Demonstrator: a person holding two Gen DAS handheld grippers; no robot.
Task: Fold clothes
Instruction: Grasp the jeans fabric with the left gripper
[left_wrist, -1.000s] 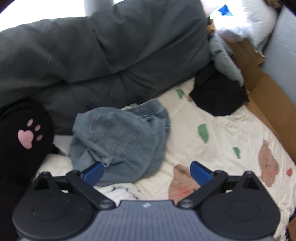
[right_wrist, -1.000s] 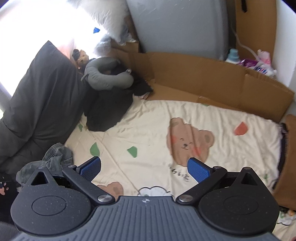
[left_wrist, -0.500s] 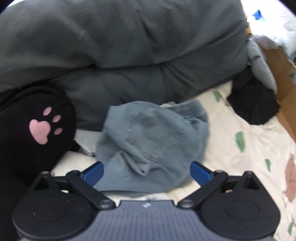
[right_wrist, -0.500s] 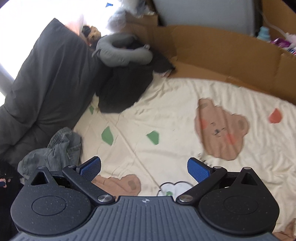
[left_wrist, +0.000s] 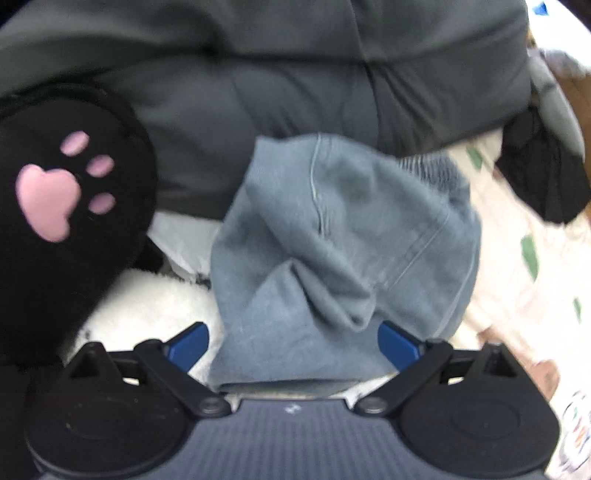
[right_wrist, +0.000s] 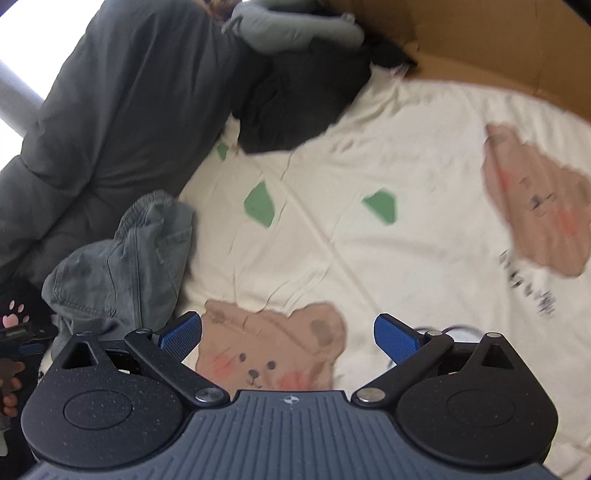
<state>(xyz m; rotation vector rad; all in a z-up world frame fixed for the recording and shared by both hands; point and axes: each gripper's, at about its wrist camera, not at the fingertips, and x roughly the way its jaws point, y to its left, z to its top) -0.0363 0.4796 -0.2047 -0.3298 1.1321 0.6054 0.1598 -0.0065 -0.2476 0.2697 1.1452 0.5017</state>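
With the left tongs (left_wrist: 293, 341) spread wide and empty around the crumpled blue denim shorts (left_wrist: 343, 254) at the bed's left edge by the grey duvet (left_wrist: 295, 74), pinch the waistband, while the right tongs (right_wrist: 288, 338), equally wide and empty, wait over the bear-print sheet (right_wrist: 406, 147).

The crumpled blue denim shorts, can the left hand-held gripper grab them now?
Probably yes. The crumpled blue denim shorts lie right between the open fingers of the left hand-held gripper, with nothing on top. The black paw-print plush sits off to the side.
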